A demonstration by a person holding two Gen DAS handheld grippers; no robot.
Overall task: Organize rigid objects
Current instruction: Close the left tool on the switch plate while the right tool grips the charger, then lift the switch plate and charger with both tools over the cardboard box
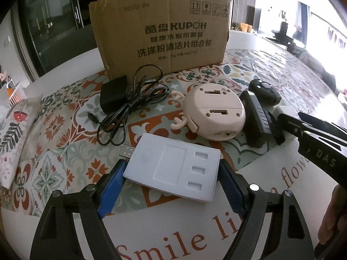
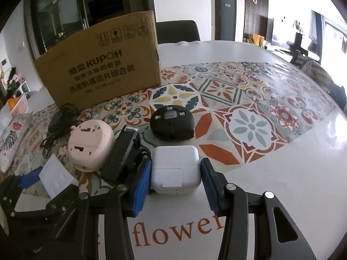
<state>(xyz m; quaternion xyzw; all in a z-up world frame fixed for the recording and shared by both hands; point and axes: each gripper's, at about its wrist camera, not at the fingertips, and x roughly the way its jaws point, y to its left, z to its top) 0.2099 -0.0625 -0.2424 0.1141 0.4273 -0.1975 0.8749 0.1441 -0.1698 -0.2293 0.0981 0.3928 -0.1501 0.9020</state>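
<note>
My left gripper (image 1: 172, 178) is closed around a flat pale-blue plastic tray (image 1: 173, 166), its blue pads (image 1: 112, 186) touching both sides; the tray looks lifted at the near end. My right gripper (image 2: 175, 177) straddles a white square charger (image 2: 175, 169) on the table, pads (image 2: 141, 186) close to its sides, a small gap on the right. Beyond lie a pink round antlered gadget (image 1: 214, 112), a black oblong device (image 1: 256, 119), a black rounded device (image 2: 172, 123) and a black power adapter with tangled cable (image 1: 117, 99).
A brown KUPOH cardboard box (image 1: 160, 32) stands at the back on the patterned tablecloth (image 2: 249, 125). A patterned cushion (image 1: 15, 130) lies at the left edge. White mat with orange lettering (image 2: 173, 231) lies nearest me. A dark chair (image 2: 177, 30) stands behind the table.
</note>
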